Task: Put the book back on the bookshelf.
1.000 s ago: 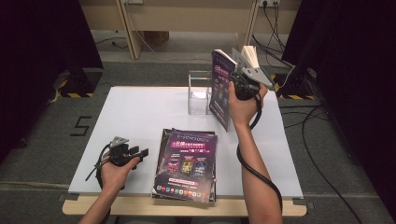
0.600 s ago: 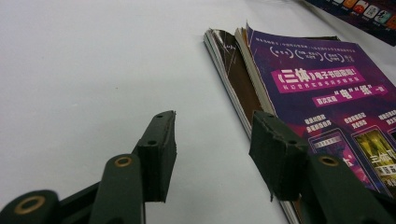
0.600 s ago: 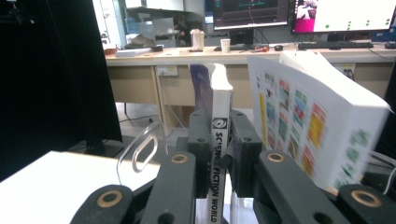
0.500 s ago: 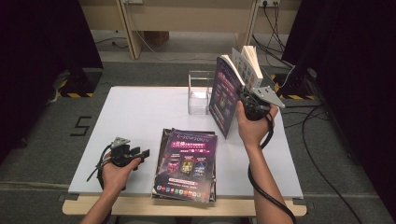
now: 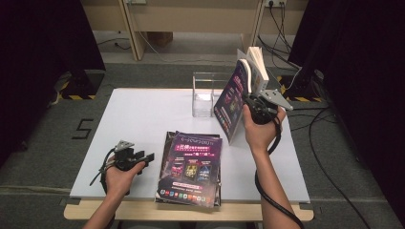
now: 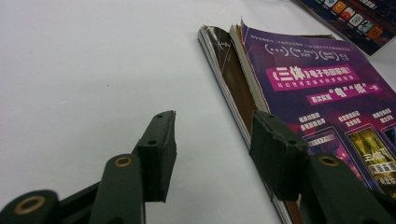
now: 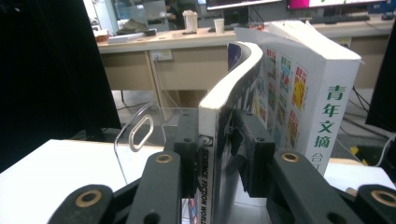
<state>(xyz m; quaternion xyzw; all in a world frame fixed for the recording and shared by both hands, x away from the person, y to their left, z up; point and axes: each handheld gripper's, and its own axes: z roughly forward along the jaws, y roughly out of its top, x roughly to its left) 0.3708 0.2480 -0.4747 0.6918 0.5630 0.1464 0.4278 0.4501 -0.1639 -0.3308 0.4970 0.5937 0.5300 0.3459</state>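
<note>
The right gripper has its fingers on either side of a purple-covered magazine that stands on edge on the white worktop, just right of the clear acrylic holder; the fingers have just been opening, a gap shows between the right-hand pad and the cover, so the grasp is released with the magazine still between them. In the right gripper view the magazine's spine rises between the pads and its top curls over, and a thick white book with green characters on its spine stands just behind it, on the side away from the holder. The left gripper rests low on the worktop, well in front of the holder, its fingers apart and holding nothing, their tips just beside the left edge of a flat stack of magazines that lies in front of the holder
</note>
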